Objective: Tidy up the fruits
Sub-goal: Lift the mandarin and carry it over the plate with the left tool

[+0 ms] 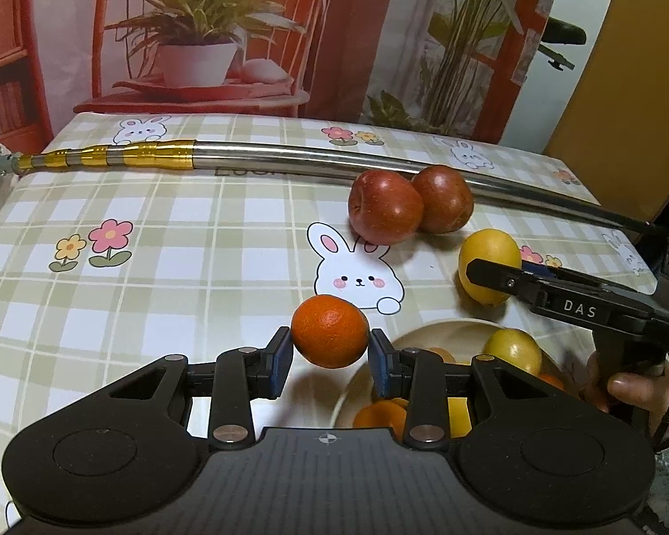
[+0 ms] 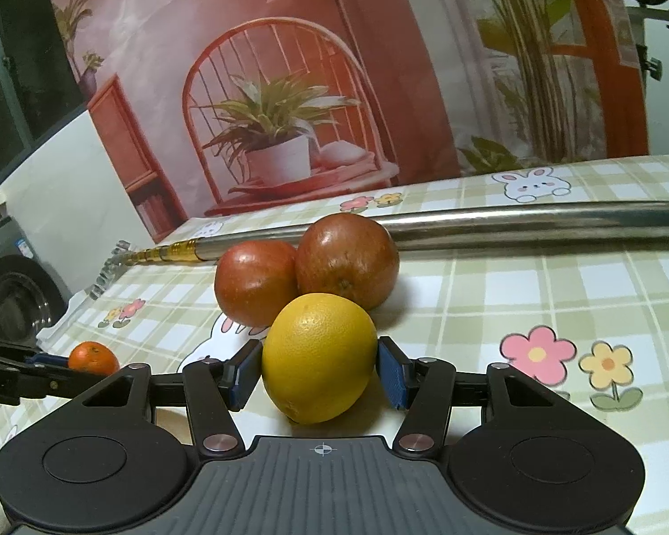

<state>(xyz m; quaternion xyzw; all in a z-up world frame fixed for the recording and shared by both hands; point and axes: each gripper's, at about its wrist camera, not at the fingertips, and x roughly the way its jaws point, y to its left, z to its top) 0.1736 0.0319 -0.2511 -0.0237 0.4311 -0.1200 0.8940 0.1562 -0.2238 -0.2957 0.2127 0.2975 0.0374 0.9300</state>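
Checked cloth covers the counter, where two red apples touch each other just in front of a steel pole. Right gripper fingers clamp a yellow lemon resting on the cloth; left gripper fingers clamp a tangerine beside the fruit bowl.

A table covered in a green-checked cloth with rabbit and flower prints carries a long metal pole across its far side, two red apples touching just before the pole, a yellow lemon nearer than those, and a cream bowl nearest.
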